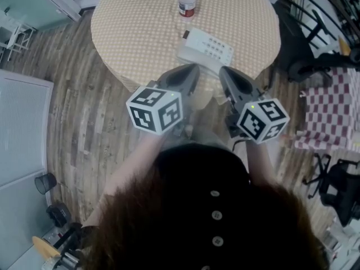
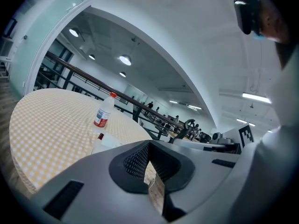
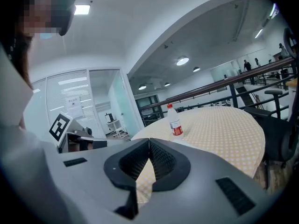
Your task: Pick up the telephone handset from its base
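Note:
A white telephone [image 1: 205, 48] lies on the round table [image 1: 140, 32] near its front edge, with the handset resting on the base and the keypad facing up. Both grippers hang side by side just short of that edge. My left gripper [image 1: 194, 68] is shut, with nothing between its jaws, and its tip is near the telephone's near left corner. My right gripper [image 1: 224, 71] is also shut and empty, just right of it. In the left gripper view the jaws [image 2: 148, 147] meet, and a corner of the telephone [image 2: 105, 141] shows above them. The right gripper's jaws [image 3: 149, 143] meet too.
A clear bottle [image 1: 187, 1] with a red cap and label stands behind the telephone, and it also shows as the bottle [image 2: 103, 110] and the bottle [image 3: 175, 123]. Black office chairs [image 1: 315, 32] and a red checked cloth [image 1: 329, 108] stand to the right. A glass partition [image 1: 22, 128] is on the left.

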`<state>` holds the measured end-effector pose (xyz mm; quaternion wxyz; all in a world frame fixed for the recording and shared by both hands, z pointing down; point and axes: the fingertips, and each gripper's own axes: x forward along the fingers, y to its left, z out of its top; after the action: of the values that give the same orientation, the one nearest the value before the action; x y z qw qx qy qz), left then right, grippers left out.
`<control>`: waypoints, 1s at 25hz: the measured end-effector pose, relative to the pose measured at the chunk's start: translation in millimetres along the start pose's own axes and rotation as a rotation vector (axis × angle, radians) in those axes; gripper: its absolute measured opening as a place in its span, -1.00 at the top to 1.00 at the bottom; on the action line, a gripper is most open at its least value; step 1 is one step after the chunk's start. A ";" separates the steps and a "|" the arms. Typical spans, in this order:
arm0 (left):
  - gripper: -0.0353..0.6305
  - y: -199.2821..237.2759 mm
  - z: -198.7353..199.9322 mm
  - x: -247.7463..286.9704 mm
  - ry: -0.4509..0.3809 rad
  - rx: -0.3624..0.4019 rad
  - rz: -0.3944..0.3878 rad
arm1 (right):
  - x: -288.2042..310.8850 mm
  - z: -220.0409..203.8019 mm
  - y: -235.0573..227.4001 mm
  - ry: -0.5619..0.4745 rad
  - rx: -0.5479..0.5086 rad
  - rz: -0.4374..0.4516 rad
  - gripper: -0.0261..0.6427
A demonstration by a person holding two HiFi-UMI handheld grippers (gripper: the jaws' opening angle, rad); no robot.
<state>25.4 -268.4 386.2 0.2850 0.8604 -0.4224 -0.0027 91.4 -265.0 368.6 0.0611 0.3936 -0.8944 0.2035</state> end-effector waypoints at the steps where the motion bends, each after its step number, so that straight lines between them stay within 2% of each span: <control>1: 0.87 3.0 -0.1 -0.9 0.001 -0.004 0.003 | 2.1 0.0 0.1 0.006 -0.004 0.003 0.89; 7: 0.87 15.0 -2.6 -3.9 0.009 -0.041 0.000 | 11.3 -3.6 1.2 0.054 -0.036 0.061 0.89; 13: 0.87 32.4 -18.6 -6.0 0.028 -0.075 0.040 | 24.0 -18.5 0.6 0.118 -0.078 0.085 0.89; 20: 0.87 48.3 -36.4 -4.6 0.051 -0.126 0.067 | 33.4 -45.4 -16.8 0.251 -0.194 0.067 0.88; 23: 0.87 55.9 -43.5 -1.5 0.059 -0.156 0.073 | 42.3 -52.8 -22.9 0.305 -0.250 0.090 0.87; 25: 0.88 60.0 -49.0 1.1 0.067 -0.169 0.081 | 48.5 -57.8 -25.5 0.336 -0.292 0.115 0.79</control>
<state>-5.4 -274.1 457.1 0.3703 0.8153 -0.4453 0.0022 73.9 -289.6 442.3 0.2539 0.2897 -0.9125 0.1375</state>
